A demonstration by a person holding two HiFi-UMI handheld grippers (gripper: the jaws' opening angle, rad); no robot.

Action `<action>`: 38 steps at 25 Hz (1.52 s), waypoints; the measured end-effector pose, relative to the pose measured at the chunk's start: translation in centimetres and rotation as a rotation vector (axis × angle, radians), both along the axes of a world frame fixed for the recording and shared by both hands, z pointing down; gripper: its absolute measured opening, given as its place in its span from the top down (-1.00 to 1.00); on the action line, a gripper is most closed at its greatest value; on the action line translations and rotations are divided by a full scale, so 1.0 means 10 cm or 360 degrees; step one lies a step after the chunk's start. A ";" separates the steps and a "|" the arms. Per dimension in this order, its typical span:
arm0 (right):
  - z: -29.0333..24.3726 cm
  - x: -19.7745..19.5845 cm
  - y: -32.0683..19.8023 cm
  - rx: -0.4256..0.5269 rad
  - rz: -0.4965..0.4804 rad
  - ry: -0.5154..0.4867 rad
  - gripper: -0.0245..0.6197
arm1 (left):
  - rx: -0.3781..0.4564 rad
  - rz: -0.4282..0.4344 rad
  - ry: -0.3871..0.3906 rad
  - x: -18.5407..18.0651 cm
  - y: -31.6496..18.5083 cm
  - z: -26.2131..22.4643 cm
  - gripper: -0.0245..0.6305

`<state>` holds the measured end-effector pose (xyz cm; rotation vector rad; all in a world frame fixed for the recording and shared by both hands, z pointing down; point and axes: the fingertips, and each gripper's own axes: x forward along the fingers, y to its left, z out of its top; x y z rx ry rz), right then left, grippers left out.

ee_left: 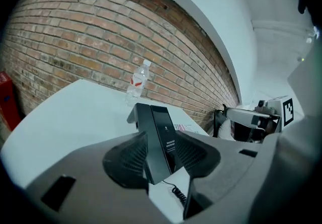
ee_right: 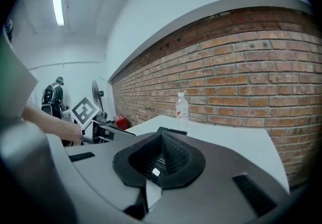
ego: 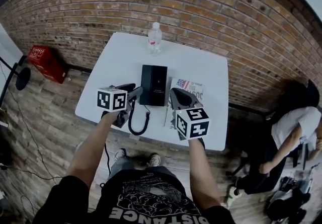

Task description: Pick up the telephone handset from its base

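Left gripper view: handset between jaws

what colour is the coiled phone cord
Black; the coiled cord shows best in the head view.

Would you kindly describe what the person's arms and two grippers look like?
The left gripper and right gripper each have a grey body, dark ribbed fingers and a white cube bearing black square markers. The person wears a black short-sleeved T-shirt with white print; the forearms are bare.
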<state>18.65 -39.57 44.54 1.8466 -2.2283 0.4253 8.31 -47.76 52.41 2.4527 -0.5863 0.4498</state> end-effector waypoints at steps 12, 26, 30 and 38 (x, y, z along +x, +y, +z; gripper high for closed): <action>0.09 -0.12 -0.32 -0.0058 0.0226 0.0015 0.92 | -0.0335 0.0261 0.0179 0.12 -0.41 0.38 0.47; 0.27 -0.16 -0.37 -0.0144 0.0526 0.0037 0.92 | -0.0759 0.0592 0.0373 0.27 -0.44 0.64 0.47; 0.32 -0.18 -0.34 -0.0167 0.0592 0.0034 0.92 | -0.0835 0.0647 0.0412 0.32 -0.43 0.64 0.49; 0.34 -0.17 -0.19 -0.0174 0.0717 0.0030 0.92 | -0.0911 0.0663 0.0394 0.35 -0.41 0.66 0.68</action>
